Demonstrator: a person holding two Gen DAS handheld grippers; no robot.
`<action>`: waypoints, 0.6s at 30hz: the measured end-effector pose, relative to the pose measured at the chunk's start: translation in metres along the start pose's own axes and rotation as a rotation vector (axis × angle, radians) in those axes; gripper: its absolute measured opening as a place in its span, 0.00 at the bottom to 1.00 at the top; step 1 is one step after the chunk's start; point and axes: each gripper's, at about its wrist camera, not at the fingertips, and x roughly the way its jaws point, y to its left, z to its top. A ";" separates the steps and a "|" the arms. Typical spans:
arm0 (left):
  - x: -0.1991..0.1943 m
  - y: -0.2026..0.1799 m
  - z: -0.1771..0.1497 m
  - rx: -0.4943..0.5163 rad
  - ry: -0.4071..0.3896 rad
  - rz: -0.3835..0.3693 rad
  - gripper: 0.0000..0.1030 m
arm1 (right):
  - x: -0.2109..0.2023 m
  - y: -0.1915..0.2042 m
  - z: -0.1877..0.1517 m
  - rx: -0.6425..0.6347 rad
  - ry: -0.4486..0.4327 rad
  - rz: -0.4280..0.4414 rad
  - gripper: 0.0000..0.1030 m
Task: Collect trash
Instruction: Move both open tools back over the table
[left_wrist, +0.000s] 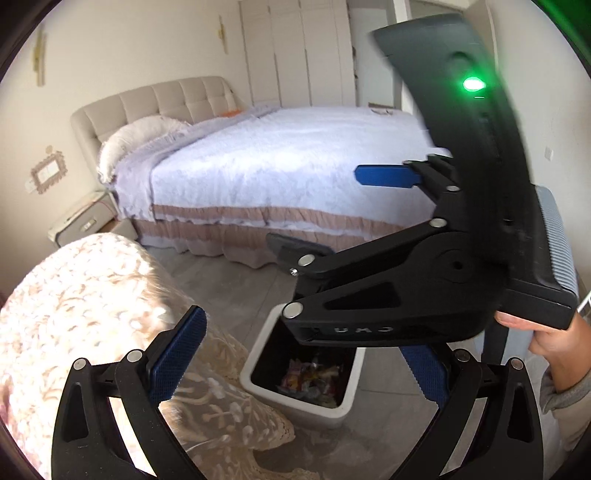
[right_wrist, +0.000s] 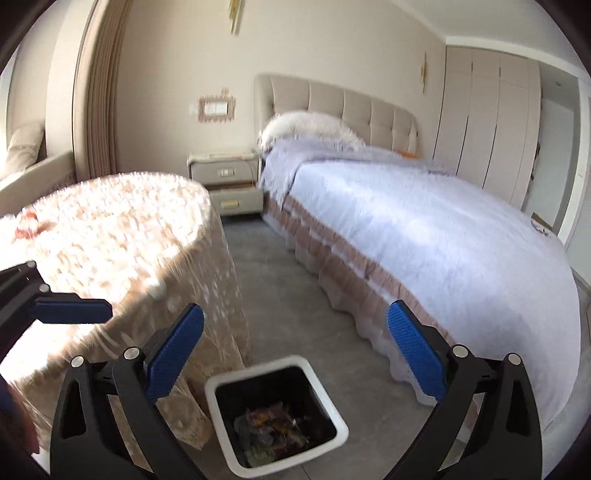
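A white trash bin (right_wrist: 218, 384) with a black liner stands on the grey floor beside the table; several crumpled wrappers (right_wrist: 269, 428) lie inside. It also shows in the left wrist view (left_wrist: 258, 354) with the wrappers (left_wrist: 310, 380). My right gripper (right_wrist: 295, 354) is open and empty, above the bin. In the left wrist view the right gripper (left_wrist: 325, 206) crosses above the bin, a hand holding it. My left gripper (left_wrist: 303, 369) is open and empty, above the bin and the table edge. One left finger (right_wrist: 74, 310) shows at the left of the right wrist view.
A round table with a lace cloth (right_wrist: 110, 236) stands left of the bin, a small reddish item (right_wrist: 26, 225) on its far left. A bed with a pale blue cover (right_wrist: 406, 236) lies to the right. A nightstand (right_wrist: 225, 177) stands behind, its drawer open.
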 end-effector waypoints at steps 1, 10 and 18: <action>-0.009 0.004 0.001 -0.007 -0.017 0.023 0.95 | -0.008 0.004 0.005 0.002 -0.031 -0.010 0.97; -0.084 0.057 -0.007 -0.096 -0.101 0.153 0.95 | -0.055 0.066 0.045 -0.064 -0.230 -0.106 0.97; -0.154 0.145 -0.049 -0.265 -0.144 0.323 0.95 | -0.056 0.140 0.080 -0.005 -0.283 0.142 0.97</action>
